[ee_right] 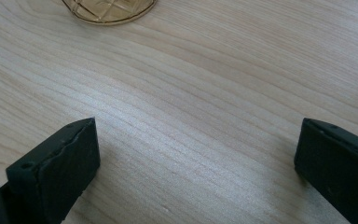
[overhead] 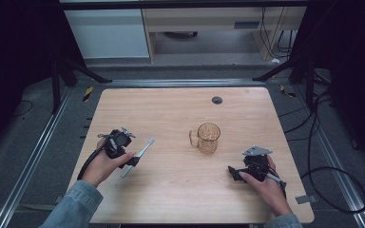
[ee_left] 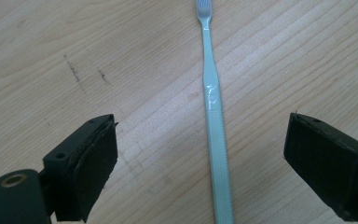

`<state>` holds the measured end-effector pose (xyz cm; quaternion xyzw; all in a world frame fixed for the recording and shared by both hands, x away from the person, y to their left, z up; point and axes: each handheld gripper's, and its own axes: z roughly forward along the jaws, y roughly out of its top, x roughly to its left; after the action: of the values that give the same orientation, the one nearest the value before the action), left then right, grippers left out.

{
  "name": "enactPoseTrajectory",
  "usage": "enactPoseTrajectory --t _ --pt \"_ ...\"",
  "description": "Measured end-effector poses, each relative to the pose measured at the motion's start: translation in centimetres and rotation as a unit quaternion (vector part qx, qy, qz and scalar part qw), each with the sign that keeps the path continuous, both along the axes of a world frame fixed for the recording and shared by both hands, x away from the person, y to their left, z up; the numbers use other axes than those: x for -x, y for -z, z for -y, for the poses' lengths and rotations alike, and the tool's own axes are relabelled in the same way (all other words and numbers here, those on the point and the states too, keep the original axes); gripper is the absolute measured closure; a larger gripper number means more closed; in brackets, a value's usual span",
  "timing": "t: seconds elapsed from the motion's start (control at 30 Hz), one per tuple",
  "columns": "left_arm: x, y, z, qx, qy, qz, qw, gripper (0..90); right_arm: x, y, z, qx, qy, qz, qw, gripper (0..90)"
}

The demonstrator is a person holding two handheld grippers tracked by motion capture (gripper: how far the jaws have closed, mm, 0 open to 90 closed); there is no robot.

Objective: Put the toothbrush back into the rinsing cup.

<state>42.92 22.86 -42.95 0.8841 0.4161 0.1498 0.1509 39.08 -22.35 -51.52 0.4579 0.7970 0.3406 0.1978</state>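
A pale green toothbrush [overhead: 140, 153] lies flat on the wooden table [overhead: 180, 109] at the left, its bristle end pointing away from me. My left gripper [overhead: 129, 159] is over its handle end. In the left gripper view the toothbrush [ee_left: 213, 93] runs up between the two jaws, nearer the right one, and neither pad touches it, so the left gripper [ee_left: 204, 135] is open. An amber glass mug [overhead: 208, 137] with a handle stands upright at the table's middle. My right gripper [overhead: 235, 173] rests low at the front right, open over bare wood [ee_right: 198, 135], with the mug's base [ee_right: 109, 9] ahead.
A dark round grommet [overhead: 217, 100] sits in the tabletop near its far edge. Black cables [overhead: 323, 166] trail on the floor to the right of the table. Pale cabinets [overhead: 109, 33] stand beyond the far edge.
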Motion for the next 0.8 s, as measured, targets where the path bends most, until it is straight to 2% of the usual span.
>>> enactPoseTrajectory --t 0.23,0.33,0.43,0.53,0.8 --pt "-0.7 -0.1 0.9 -0.029 0.011 -0.026 0.9992 14.2 0.0 0.0 0.0 0.000 0.003 0.000 1.0000 0.5" --pt "-1.0 -0.1 1.1 -0.031 0.010 -0.027 0.9991 15.0 0.0 0.0 -0.1 0.001 0.005 0.000 1.0000 0.5" --pt "-1.5 -0.1 1.3 -0.029 0.010 -0.034 0.9990 16.2 0.0 0.0 -0.1 0.001 0.006 0.001 1.0000 0.5" --pt "-2.2 0.0 1.6 -0.037 0.013 -0.044 0.9983 18.0 0.0 0.0 -0.1 0.002 0.006 0.003 1.0000 0.5" --pt "-3.5 0.0 2.4 -0.056 0.020 -0.075 0.9954 31.0 0.0 0.0 0.0 0.002 0.006 0.003 1.0000 0.6"
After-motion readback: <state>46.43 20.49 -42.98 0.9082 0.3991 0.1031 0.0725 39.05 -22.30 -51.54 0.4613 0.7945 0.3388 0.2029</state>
